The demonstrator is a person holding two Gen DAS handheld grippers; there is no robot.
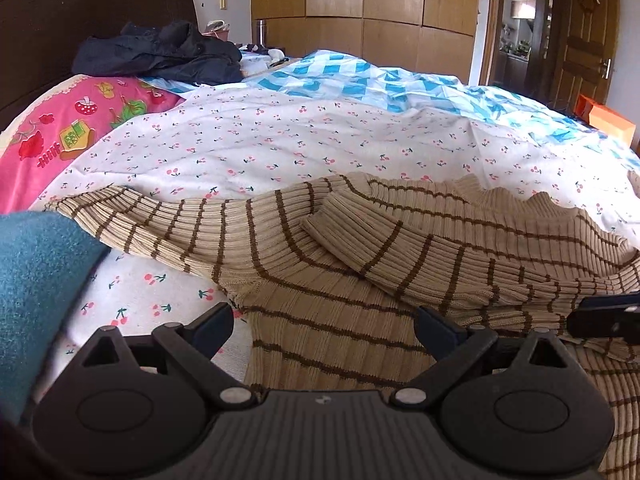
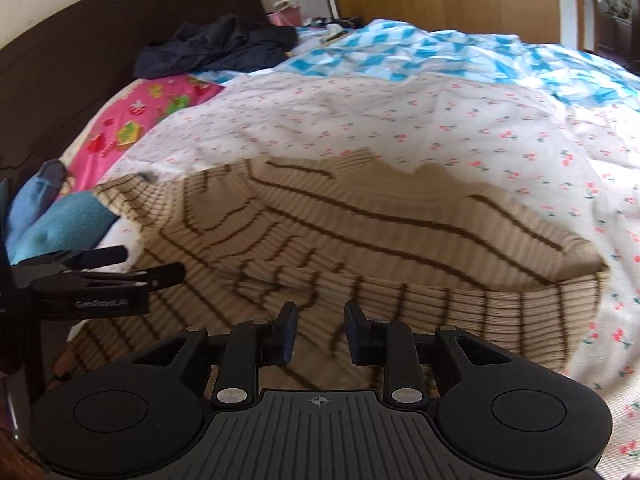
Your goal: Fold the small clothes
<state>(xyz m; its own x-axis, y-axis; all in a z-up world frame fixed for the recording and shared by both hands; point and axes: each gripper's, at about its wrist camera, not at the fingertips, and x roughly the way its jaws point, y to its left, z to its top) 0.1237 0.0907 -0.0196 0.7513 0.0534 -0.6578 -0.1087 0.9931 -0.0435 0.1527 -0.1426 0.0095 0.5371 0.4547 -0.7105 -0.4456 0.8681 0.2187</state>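
A beige ribbed sweater with thin brown stripes (image 1: 328,248) lies spread on the white cherry-print sheet (image 1: 280,140). One sleeve is folded across its body, and the other stretches out to the left. My left gripper (image 1: 324,320) hovers over the sweater's lower body with its jaws wide open and nothing between them. In the right wrist view the same sweater (image 2: 380,216) is blurred. My right gripper (image 2: 322,320) stands partly open just above the fabric, and its pads press on nothing. The left gripper (image 2: 120,268) shows from the side at the left edge.
Teal and blue cloths (image 1: 36,272) are piled at the left beside the sweater. A pink printed pillow (image 1: 80,120) and a dark jacket (image 1: 160,54) lie near the dark headboard (image 1: 80,4). A blue-and-white checked quilt (image 1: 380,80) covers the far side. An orange box (image 1: 604,118) sits at the right.
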